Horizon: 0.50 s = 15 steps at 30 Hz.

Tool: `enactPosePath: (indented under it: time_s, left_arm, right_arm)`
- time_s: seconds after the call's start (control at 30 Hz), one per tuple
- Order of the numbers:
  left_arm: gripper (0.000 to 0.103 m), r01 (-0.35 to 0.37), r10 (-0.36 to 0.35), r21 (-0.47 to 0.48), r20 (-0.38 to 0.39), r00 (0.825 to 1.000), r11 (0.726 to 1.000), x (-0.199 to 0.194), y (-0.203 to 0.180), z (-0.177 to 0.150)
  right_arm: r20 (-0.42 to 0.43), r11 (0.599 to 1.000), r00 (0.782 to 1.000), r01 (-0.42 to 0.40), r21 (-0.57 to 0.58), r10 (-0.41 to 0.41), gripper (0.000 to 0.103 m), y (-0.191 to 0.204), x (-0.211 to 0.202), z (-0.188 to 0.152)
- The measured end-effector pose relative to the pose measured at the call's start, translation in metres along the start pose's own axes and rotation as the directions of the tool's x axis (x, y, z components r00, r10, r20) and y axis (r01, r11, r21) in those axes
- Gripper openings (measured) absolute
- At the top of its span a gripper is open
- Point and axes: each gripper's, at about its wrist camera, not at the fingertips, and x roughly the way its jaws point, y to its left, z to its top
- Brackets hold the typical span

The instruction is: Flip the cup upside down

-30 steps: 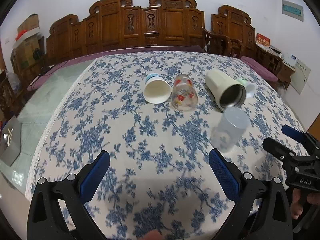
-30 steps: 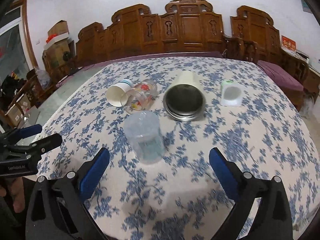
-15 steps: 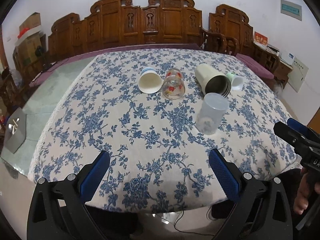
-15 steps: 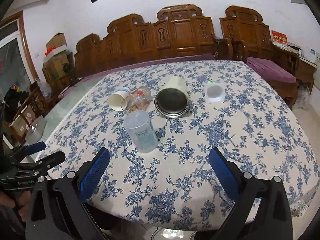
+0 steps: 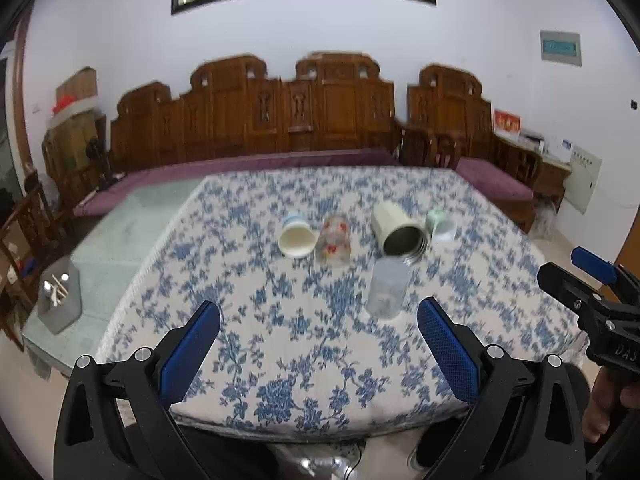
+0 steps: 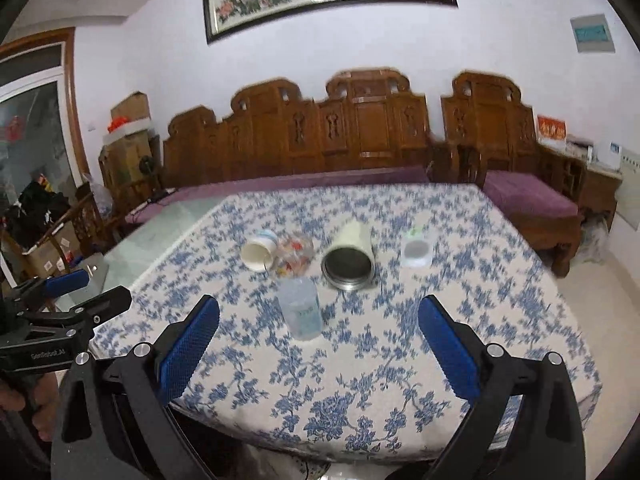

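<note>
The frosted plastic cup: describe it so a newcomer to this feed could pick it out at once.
Start at the table under the blue-and-white floral cloth and find the row of four cups lying on their sides mid-table. Just in front of the big cream tumbler with the dark metal mouth is the translucent frosted plastic cup. It alone stands on end, nearest the jaws.

Little here can be read. On the black body of my right tool [image 5: 576, 276], seen off to the right of my left tool [image 5: 318, 342], pale letters read roughly "DAS", cut off at the frame edge. On the black body of my left tool [image 6: 66, 294], seen off to the left of my right tool [image 6: 318, 340], small white print reads something like "GenRobot.AI". The red sign [image 6: 551, 128] and the green-faced wall panel [image 6: 592, 34] far ahead carry marks too blurred to make out.
</note>
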Motion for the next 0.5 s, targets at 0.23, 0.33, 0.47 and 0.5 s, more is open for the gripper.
enactPosePath:
  time_s: [0.23, 0.33, 0.47, 0.5]
  left_arm:
    - [0.095, -0.012, 0.012, -0.01, 0.087, 0.996, 1.0, -0.035, -0.001, 0.011]
    - [0.095, -0.019, 0.02, -0.01, 0.101, 0.995, 1.0, -0.04, -0.001, 0.012]
    - [0.095, -0.019, 0.02, -0.013, 0.106, 0.994, 1.0, -0.042, 0.0, 0.012]
    - [0.095, -0.021, 0.022, -0.012, 0.107, 0.994, 1.0, -0.042, 0.0, 0.011]
  right_arm:
    - [0.089, 1.0, 0.996, -0.001, -0.024, 0.003, 0.1, 0.011, -0.039, 0.017]
    - [0.103, 1.0, 0.995, 0.0, -0.025, 0.003, 0.1, 0.012, -0.044, 0.02]
    - [0.107, 1.0, 0.994, 0.003, -0.023, -0.001, 0.1, 0.012, -0.046, 0.021]
    - [0.108, 1.0, 0.994, 0.005, -0.021, -0.002, 0.1, 0.012, -0.047, 0.021]
